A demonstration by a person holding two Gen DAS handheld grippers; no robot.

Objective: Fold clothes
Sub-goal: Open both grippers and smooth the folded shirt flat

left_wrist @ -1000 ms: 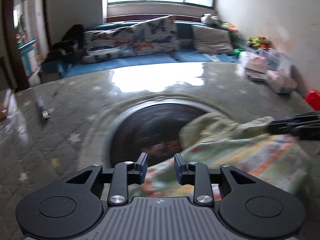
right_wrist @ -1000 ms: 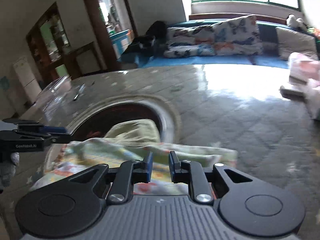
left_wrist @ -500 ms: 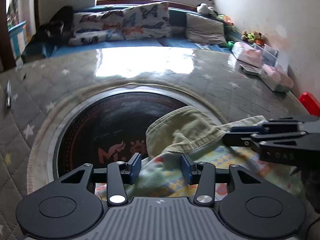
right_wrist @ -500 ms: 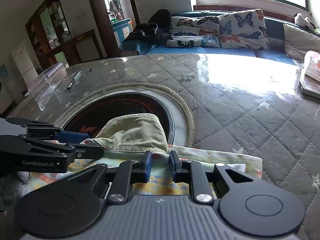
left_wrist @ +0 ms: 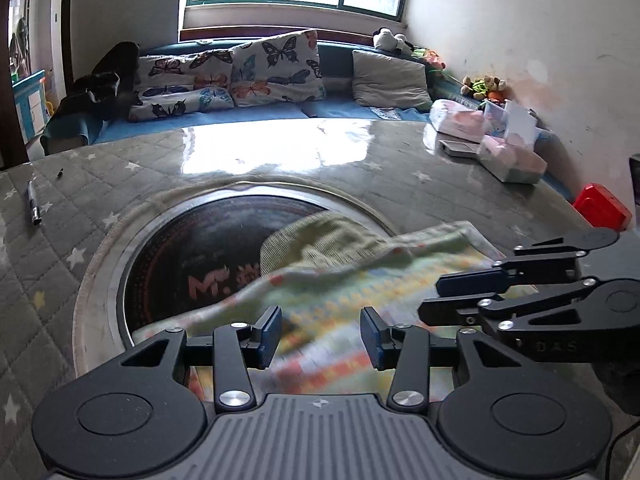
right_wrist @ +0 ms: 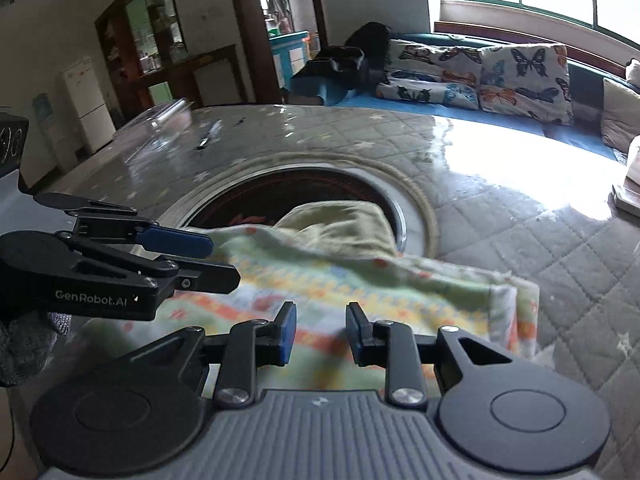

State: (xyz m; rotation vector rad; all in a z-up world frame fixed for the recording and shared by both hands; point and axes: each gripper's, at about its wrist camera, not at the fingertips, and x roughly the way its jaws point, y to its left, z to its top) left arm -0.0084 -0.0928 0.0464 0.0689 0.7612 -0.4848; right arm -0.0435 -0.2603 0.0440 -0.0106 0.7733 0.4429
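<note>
Both hand-held grippers are now standing with wider gaps than half a second ago, and neither is pinching cloth any longer. The left hand-held gripper is hovering with its fingers well apart over the near edge of the patterned garment; the right hand-held gripper is doing likewise, fingers parted, nothing between them. That garment is lying on the quilted counter, doubled over on itself, with a folded edge showing at its right side, and its far part is draping over the counter's dark round inset, where a plain olive piece is sticking out. Judging by the layers, at least one fold is lying in place; whether more folding remains cannot be settled.
</note>
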